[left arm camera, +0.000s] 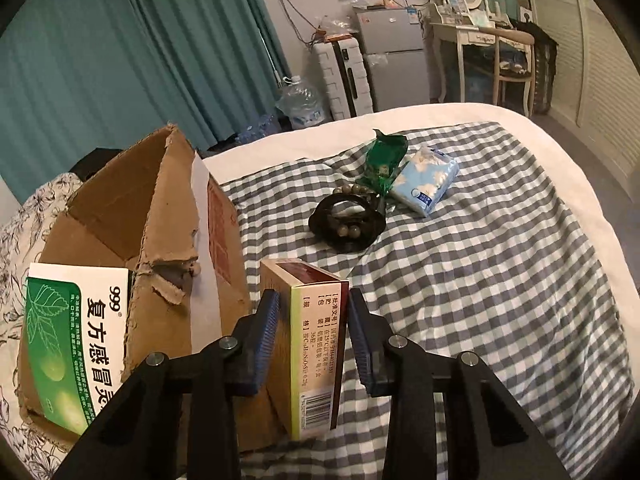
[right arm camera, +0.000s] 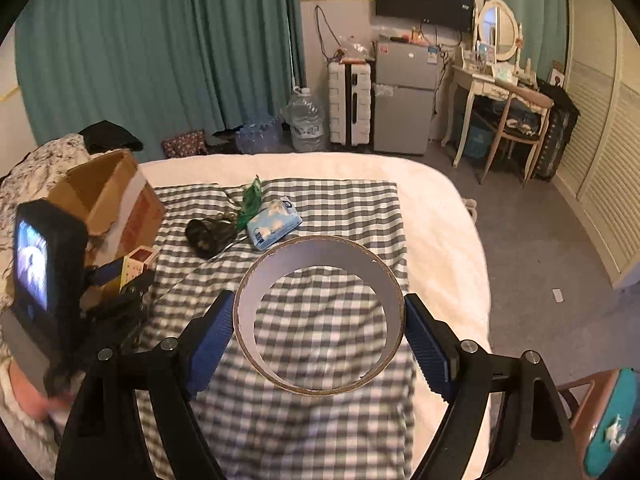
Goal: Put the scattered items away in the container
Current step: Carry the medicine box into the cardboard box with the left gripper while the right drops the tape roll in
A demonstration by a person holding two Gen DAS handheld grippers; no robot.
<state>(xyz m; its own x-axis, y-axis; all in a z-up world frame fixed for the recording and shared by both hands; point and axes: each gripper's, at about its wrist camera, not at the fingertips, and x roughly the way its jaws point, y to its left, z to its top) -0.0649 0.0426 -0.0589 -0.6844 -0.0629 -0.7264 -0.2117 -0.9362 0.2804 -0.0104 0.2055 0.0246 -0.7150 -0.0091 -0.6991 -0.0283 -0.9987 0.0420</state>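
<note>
My left gripper (left arm camera: 313, 296) is shut on a brown and yellow-green medicine box (left arm camera: 316, 344), held upright beside the torn open cardboard box (left arm camera: 168, 208). A green and white medicine box (left arm camera: 76, 332) lies inside that carton. My right gripper (right arm camera: 319, 299) is shut on a wide tape roll (right arm camera: 320, 254), held above the checked cloth (right arm camera: 320, 420). Further back on the cloth lie a black ring with beads (left arm camera: 347, 220), a green packet (left arm camera: 384, 160) and a blue tissue pack (left arm camera: 426, 178). In the right wrist view the left gripper (right arm camera: 128, 272) shows next to the carton (right arm camera: 108, 196).
The cloth lies on a white bed (right arm camera: 440, 220) with a rounded far edge. A patterned quilt (right arm camera: 40, 160) sits behind the carton. Beyond the bed stand a water bottle (right arm camera: 306, 120), a small fridge (right arm camera: 404, 96), a dressing table with a chair (right arm camera: 516, 120), and a stool (right arm camera: 588, 400) at lower right.
</note>
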